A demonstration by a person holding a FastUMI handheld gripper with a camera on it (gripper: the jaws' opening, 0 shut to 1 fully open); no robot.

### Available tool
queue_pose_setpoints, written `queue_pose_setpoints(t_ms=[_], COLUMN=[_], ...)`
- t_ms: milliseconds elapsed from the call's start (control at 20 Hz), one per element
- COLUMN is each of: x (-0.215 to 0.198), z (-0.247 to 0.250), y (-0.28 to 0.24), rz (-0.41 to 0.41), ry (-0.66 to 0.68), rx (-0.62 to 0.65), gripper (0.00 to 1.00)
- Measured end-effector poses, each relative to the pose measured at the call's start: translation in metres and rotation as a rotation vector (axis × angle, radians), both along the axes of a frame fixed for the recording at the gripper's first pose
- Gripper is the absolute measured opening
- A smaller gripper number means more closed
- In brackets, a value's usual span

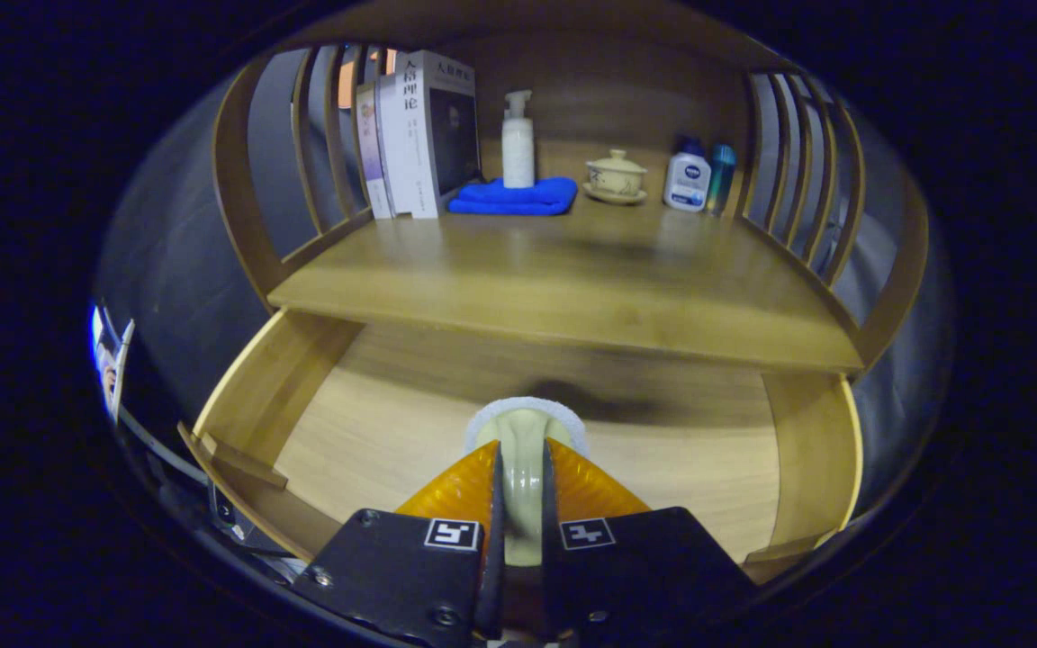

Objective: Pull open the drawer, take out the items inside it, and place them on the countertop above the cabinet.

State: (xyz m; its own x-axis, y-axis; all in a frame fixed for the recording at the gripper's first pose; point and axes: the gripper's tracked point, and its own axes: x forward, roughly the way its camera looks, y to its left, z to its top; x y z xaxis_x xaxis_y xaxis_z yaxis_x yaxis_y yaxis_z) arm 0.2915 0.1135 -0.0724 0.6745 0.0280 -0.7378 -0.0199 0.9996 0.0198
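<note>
With the wooden drawer (374, 432) already pulled open, my gripper (523, 468) was closed on a pale round roll with a white rim (524, 427) above its bare floor, so only placing it on the wooden countertop (572, 279) seemed left.

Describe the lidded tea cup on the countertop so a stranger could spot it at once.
Start at the wooden countertop above the open drawer, over which the gripper is shut on a pale round item. Along the back, between the folded blue cloth under a white pump bottle and two small bottles, sits the cream lidded tea cup. It alone is squat and rests on a saucer.
</note>
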Motion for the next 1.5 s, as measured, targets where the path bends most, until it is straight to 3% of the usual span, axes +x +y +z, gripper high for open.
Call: queue_pose_setpoints(t_ms=[400, 750, 1000, 1300, 1500], x=[0.010, 0.064, 0.116, 0.147, 0.157], z=[0.059, 0.095, 0.091, 0.076, 0.071], y=[-0.008, -0.018, -0.025, -0.033, -0.034], rz=[0.010, -0.021, -0.061, -0.125, -0.127], ry=[-0.083, -0.124, -0.132, -0.114, -0.135], rx=[-0.032, -0.068, -0.066, -0.005, 0.001], gripper=[0.20, 0.20, 0.19, 0.20, 0.19])
